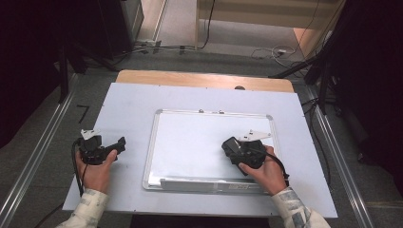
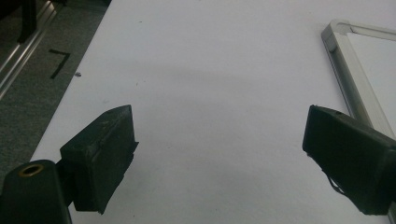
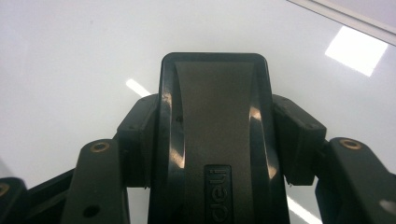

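The whiteboard [image 1: 190,137] lies at the centre of the frame on the grey table [image 1: 128,102]. At right of centre, the right gripper [image 1: 231,148] clamps a black eraser [image 3: 215,140] over the board. At lower left, the left gripper [image 1: 119,145] is wide apart, holding nothing.

The black whiteboard eraser [image 3: 215,140] bears the raised brand "deli" on its back. A black "7" [image 2: 59,63] is marked on the floor beside the table.
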A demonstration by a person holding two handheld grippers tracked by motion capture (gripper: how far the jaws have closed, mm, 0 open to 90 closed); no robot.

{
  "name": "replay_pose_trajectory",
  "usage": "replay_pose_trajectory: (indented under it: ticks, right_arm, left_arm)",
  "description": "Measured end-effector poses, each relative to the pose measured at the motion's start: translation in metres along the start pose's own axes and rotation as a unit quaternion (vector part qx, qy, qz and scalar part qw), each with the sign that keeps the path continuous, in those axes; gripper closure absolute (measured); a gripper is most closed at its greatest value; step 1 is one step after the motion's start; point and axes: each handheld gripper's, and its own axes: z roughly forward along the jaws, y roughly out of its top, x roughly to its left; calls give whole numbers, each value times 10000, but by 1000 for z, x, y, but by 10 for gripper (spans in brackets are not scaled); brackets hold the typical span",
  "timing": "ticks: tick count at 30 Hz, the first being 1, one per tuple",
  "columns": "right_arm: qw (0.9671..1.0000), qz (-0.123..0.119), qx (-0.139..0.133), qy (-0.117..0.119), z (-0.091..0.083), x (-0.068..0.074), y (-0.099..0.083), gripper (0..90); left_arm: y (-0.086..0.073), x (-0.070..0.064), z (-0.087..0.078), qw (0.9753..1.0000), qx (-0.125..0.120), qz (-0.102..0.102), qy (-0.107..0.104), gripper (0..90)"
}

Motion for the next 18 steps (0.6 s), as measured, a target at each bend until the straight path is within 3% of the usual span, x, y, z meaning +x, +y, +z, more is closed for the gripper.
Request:
replay_pose_trajectory:
  ticks: [10,18]
  right_arm:
    - [9998,121,-44,-123,-3,-8,0,384]
    - [9987,373,-61,-354,-5,-18,1,384]
  left_arm:
    - [-1,0,-4,10000,-47,11,11,98]
    - [0,0,-3,10000,-36,5,-11,98]
